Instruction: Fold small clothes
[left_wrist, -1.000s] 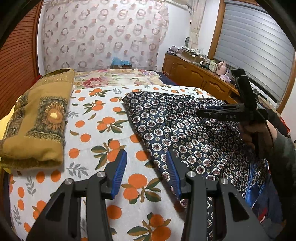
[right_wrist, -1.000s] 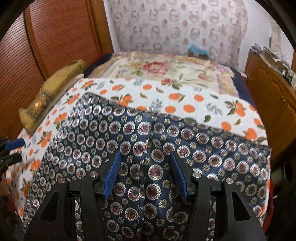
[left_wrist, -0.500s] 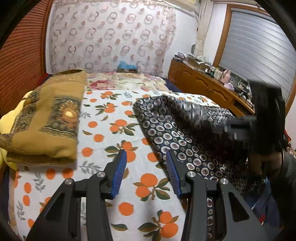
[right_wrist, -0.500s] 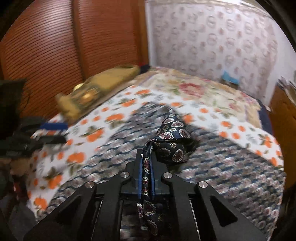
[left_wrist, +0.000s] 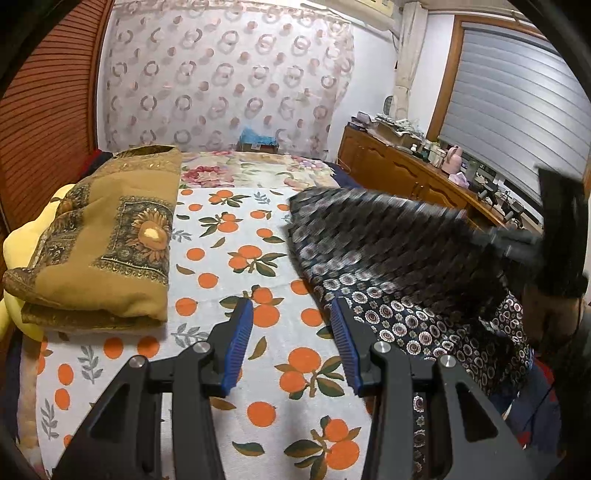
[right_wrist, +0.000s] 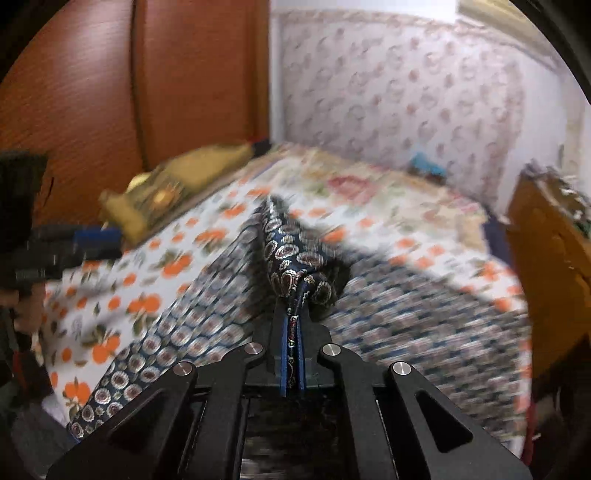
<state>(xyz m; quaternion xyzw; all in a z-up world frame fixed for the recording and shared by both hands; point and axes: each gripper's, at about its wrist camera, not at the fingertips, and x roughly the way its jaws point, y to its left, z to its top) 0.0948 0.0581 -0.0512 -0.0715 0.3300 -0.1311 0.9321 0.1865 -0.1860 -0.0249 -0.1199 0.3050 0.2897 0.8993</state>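
Observation:
A dark navy garment with round medallion print lies on the right half of the orange-print bed sheet. My right gripper is shut on a pinched fold of this garment and holds it raised off the bed, so the cloth hangs down in a tent shape. In the left wrist view the right gripper is a blur at the right edge, with a hand under it. My left gripper stands open over bare sheet just left of the garment's edge, with nothing between its fingers. It also shows at the left edge of the right wrist view as the left gripper.
A folded mustard cloth with a sunflower motif lies at the bed's left side, on something yellow. A floral blanket covers the far end of the bed. A wooden cabinet with clutter runs along the right, and wood panelling along the left.
My right gripper shut on a fold of the navy garment and lifted it up and toward the left. The left gripper stayed open and drifted slightly over the sheet.

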